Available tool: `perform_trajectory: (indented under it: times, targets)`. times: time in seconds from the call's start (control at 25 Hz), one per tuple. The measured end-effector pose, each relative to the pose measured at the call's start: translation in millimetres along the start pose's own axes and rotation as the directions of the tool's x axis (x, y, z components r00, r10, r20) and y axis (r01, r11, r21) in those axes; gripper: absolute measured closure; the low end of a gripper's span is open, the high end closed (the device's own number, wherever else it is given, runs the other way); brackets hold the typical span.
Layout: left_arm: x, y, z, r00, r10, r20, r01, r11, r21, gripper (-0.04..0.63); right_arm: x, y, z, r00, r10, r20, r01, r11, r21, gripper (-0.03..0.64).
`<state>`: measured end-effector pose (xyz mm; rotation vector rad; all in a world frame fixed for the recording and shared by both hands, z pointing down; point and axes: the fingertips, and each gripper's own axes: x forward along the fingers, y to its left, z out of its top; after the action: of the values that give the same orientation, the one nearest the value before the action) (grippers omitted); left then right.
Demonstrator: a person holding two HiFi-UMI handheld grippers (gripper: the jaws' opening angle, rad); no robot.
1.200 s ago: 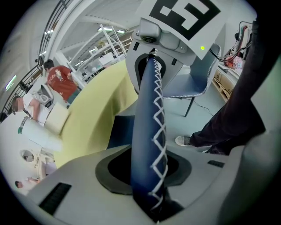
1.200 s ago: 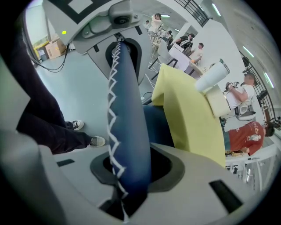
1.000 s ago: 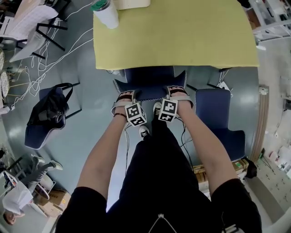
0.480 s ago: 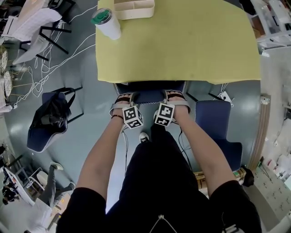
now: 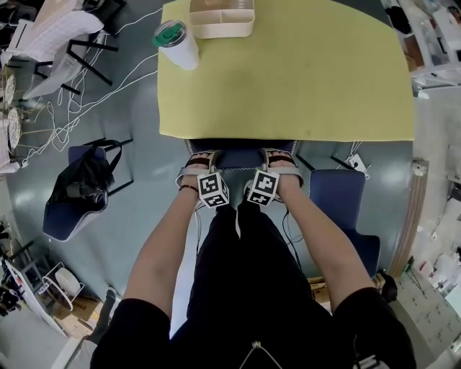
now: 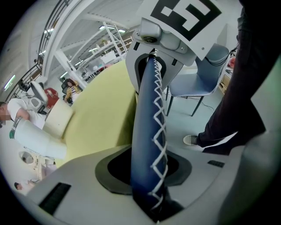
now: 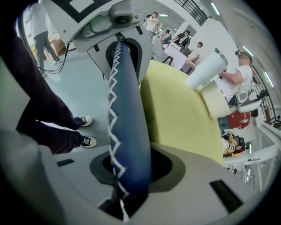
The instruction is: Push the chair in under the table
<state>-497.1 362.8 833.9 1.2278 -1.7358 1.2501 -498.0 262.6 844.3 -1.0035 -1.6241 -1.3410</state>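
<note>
- The chair [image 5: 241, 153], blue with white zigzag stitching along its edge, stands at the near side of the table [image 5: 288, 79]. Its seat is already hidden under the yellow top and only the back's top edge shows.
- The left gripper [image 5: 201, 156] pinches the chair's back near its left end, jaws pressed on the padding.
- The right gripper [image 5: 281, 155] is clamped the same way near the right end (both point steeply down).
- On the table's far left corner stand a white cup with a green lid [image 5: 177, 45] and a cream divided tray [image 5: 222, 18].
- A second blue chair [image 5: 338, 198] stands just right of the person. Another, well off to the left, carries a black bag [image 5: 81, 176].
</note>
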Motion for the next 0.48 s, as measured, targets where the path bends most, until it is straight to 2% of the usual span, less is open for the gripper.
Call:
perform_trajectory:
  times: [0.16,0.28,0.48]
  targets:
    - [0.9,-0.1,-2.0,1.0,-0.009,0.002,0.009,1.0,-0.003,0.466,1.9,-1.7,2.2,1.0,-0.005,0.008,0.005,1.0,0.007,0.485]
    - [2.1,-4.1,-1.6,1.0,-0.026,-0.001,0.026,1.0,-0.001,0.463,2.2,4.6,0.2,0.999,0.032,0.006,-0.032,0.999,0.022,0.479]
    - [-6.2,-8.8,-6.2,0.999,-0.025,-0.025,0.027,0.996,0.09,0.46,-4.8,15.5,5.2,0.991,0.132,0.014,-0.132,0.991,0.015,0.479]
